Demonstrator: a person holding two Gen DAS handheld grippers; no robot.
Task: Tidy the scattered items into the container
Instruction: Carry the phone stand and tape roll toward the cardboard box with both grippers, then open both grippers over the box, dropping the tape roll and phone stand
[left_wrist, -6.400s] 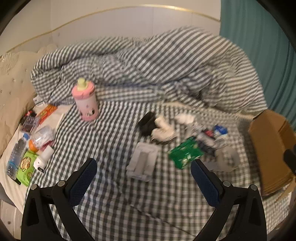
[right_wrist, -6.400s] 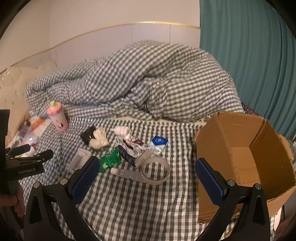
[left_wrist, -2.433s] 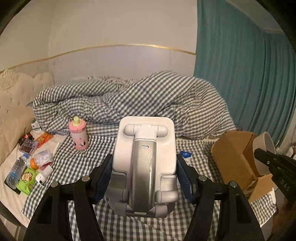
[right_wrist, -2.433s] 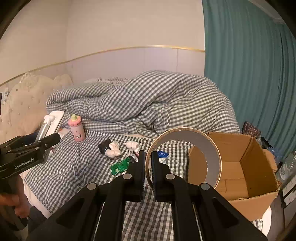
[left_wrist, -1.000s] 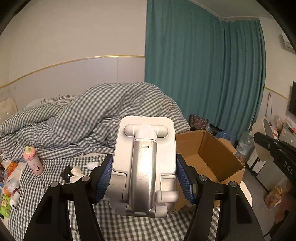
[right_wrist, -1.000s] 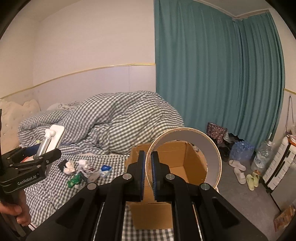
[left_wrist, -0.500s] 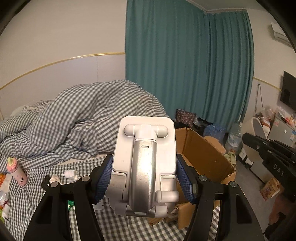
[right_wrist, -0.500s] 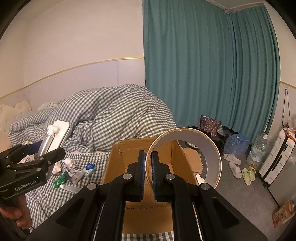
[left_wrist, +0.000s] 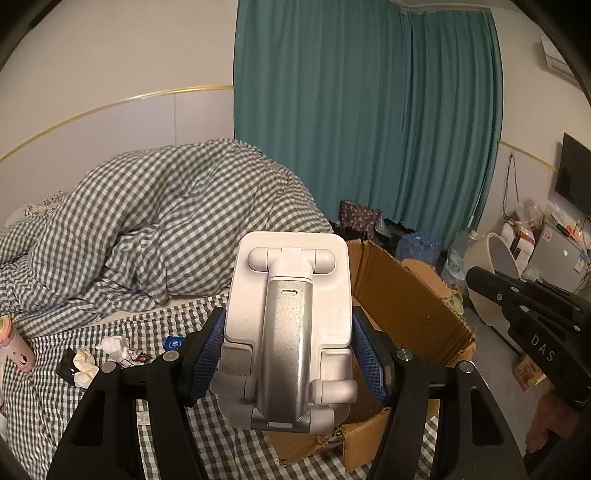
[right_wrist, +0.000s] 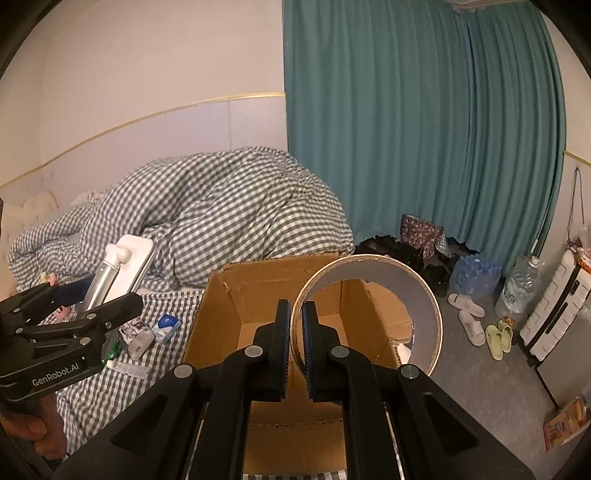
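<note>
Holding a tape roll (right_wrist: 424, 295) over the cardboard box (right_wrist: 258, 295)

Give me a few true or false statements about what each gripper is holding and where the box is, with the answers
1. The right gripper pinches a tape ring. True.
2. The left gripper is open and holds nothing. False: it is shut on a white phone stand.
3. The cardboard box is open at the top. True.
4. The tape ring lies flat in the box. False: it is held upright above it.
5. A pink bottle stands inside the box. False: it stands on the checked bed.
</note>
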